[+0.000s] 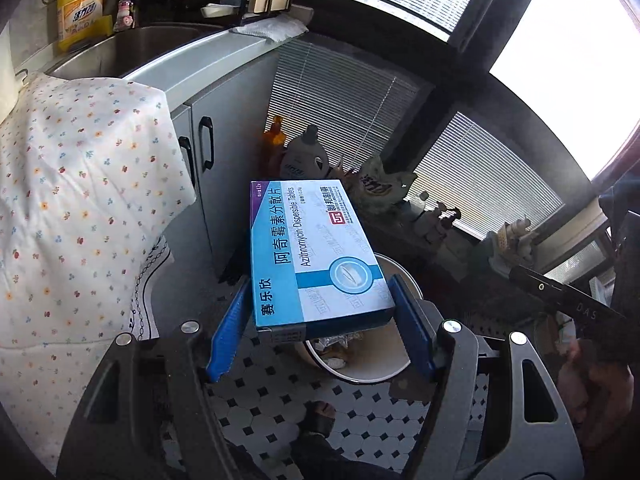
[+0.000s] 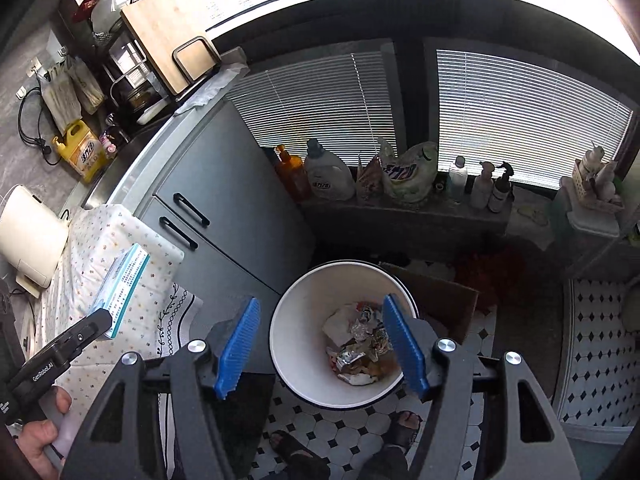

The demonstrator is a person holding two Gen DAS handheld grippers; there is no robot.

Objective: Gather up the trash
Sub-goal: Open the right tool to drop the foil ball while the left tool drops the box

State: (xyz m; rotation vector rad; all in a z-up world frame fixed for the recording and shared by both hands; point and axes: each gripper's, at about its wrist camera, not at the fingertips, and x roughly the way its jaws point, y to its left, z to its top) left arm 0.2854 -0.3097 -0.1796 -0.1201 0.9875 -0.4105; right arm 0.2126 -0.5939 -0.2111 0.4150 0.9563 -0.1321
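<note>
**Trash bin waiting under both grippers, medicine box gripped above it**

Trash bin (image 2: 298, 332), a round white pail, is standing on the black-and-white tiled floor (image 2: 336, 424) and serves as the landmark here. In the right wrist view its mouth is lying open between the two blue pads, and crumpled wrappers and foil (image 2: 362, 344) are resting at its bottom.

Just left of the bin a grey cabinet (image 2: 224, 208) with black handles is rising, and further left of that a flower-print cloth (image 2: 100, 248) is draping over a surface. Behind the bin, along the window ledge below the blinds, detergent bottles and bags (image 2: 328, 174) are standing in a row. A brown cardboard piece (image 2: 444, 300) is leaning just right of the bin.

The medicine box (image 1: 316, 256), blue and white, is being pinched across its width by the left gripper (image 1: 320, 320); both blue pads are pressing on its sides. In the left wrist view the box is hanging above the bin's rim (image 1: 404, 276), covering much of the opening. In the right wrist view the same box is showing well left of the bin, over the cloth.

The right gripper (image 2: 320, 344) is hovering above the bin with its jaws spread apart and nothing between them; only the bin's inside is showing in the gap.

A sandalled foot (image 2: 402, 426) is standing on the tiles just in front of the bin.
</note>
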